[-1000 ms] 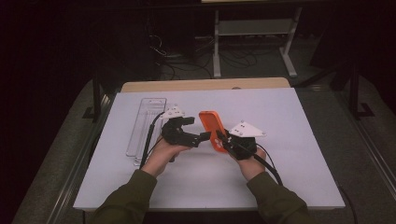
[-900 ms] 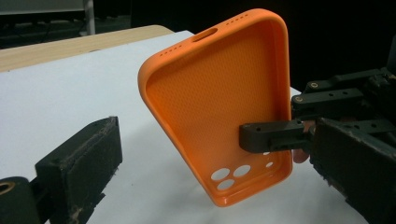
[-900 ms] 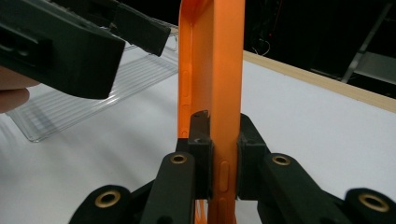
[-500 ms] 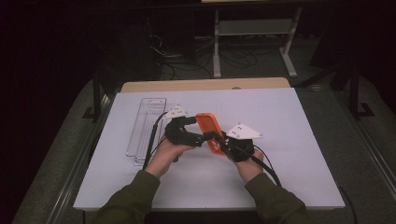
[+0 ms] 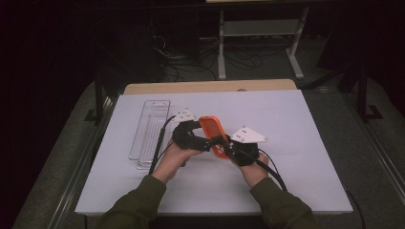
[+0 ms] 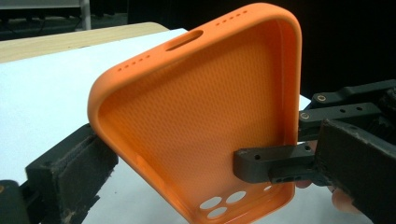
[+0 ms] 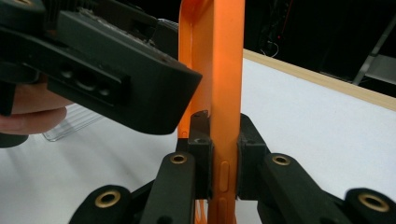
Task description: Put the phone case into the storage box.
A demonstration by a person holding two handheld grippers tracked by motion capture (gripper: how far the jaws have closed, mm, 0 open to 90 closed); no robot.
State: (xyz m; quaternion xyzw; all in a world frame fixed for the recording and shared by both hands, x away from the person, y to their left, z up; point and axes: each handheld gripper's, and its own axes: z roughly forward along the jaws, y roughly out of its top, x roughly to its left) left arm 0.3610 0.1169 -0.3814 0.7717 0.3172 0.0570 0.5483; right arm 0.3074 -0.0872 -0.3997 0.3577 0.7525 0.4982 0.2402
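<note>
An orange phone case (image 5: 213,134) is held upright above the middle of the white table (image 5: 305,119). My right gripper (image 7: 223,154) is shut on the case's (image 7: 219,56) side wall, by the side buttons. In the left gripper view the hollow inside of the case (image 6: 201,116) faces the camera, camera holes at the bottom. My left gripper (image 6: 210,172) is open, one jaw on each side of the case; the left pad (image 6: 74,172) is close to its edge. The right gripper's finger (image 6: 266,164) pinches the case's rim. In the high view the left gripper (image 5: 191,137) and right gripper (image 5: 224,144) meet at the case.
A clear plastic tray (image 5: 150,128) lies lengthwise on the table's left part, just beyond the left hand. A wooden strip (image 5: 210,87) runs along the far edge. Cables trail from both grippers toward the person. A metal stand (image 5: 258,28) is on the floor behind.
The left gripper has moved right to the case, which now sits between its jaws. The case has tipped from upright toward the far left. The right gripper kept its hold.
</note>
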